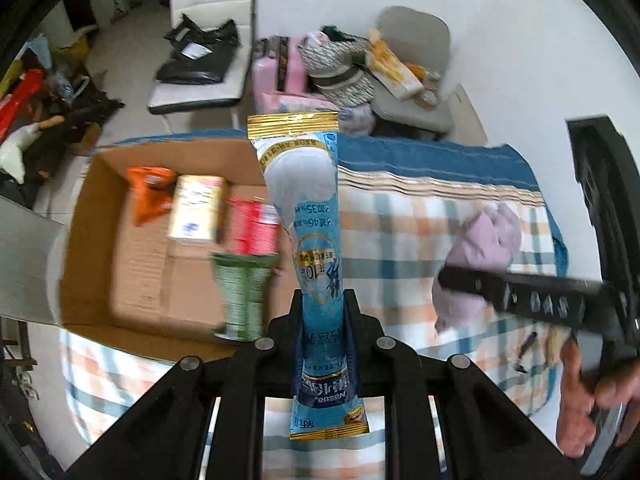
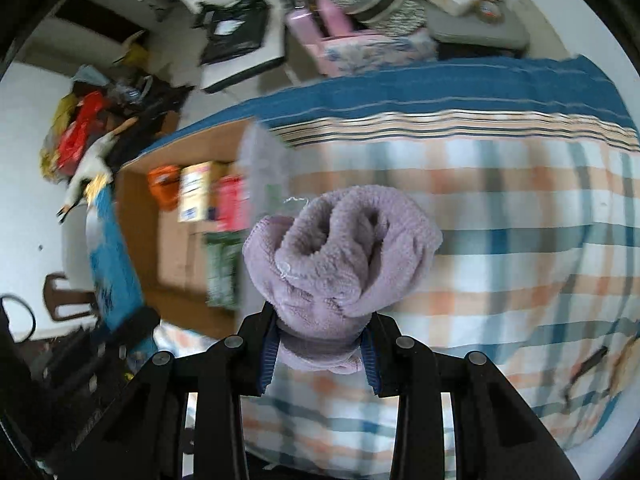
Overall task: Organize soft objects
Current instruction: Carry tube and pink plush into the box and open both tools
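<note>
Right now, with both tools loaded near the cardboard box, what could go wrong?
1. The left tool pinches the tall blue sachet low down, so its long free end could swing or slip.
2. The right tool holds the bunched purple cloth by a narrow fold; it might unroll.
3. The cardboard box already holds packets, so drops may land crowded.

Your left gripper (image 1: 323, 332) has jaws clamped on the blue sachet (image 1: 310, 216); right gripper (image 2: 320, 344) jaws pinch the purple towel (image 2: 340, 248). Right hand (image 1: 592, 400) wraps its handle.
</note>
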{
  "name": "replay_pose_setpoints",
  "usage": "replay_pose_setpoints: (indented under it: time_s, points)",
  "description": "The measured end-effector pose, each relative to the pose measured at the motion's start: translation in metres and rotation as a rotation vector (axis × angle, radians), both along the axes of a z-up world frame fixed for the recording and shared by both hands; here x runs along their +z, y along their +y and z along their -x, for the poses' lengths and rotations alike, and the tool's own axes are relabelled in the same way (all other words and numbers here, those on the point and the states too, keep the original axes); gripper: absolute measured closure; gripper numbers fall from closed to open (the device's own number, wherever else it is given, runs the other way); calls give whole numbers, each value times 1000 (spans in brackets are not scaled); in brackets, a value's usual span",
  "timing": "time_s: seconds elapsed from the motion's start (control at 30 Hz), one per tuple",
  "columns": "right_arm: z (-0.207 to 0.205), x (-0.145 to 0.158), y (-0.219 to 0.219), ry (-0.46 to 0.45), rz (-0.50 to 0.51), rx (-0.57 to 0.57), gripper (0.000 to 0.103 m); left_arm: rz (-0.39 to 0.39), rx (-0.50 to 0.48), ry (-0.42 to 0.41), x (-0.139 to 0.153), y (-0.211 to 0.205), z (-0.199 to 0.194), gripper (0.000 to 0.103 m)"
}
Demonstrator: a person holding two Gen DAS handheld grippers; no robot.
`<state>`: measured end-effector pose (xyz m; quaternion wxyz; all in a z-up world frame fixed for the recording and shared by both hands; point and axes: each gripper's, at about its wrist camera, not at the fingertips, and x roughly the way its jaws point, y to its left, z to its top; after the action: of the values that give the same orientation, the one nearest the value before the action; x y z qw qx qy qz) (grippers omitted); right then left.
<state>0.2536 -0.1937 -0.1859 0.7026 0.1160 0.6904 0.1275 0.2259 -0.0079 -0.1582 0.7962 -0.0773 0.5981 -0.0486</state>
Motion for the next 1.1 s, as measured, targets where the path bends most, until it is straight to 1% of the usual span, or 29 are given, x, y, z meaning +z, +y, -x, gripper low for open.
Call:
replay_pose_setpoints:
  time_s: [0.2,0.33,0.57,0.67,0.8,1.1]
  points:
    - [24,16,87,-18,-52,76,66,-55,58,-17,3,71,8,89]
    - [33,12,141,-8,-74,127,66,-88,91,-19,-2,117,10,89]
    - [32,-5,211,13,-48,191,66,-113,120,8,-22,165,2,89]
    - [24,-19,230,20,-24,204,66,-120,124,31,-37,178,-3,89]
    - [17,-38,248,20,31,213,66,-103,114,90,-64,190,-14,89]
    - [3,-81,276,48,144,245,65,-53,75,260,-130,199,-40,89]
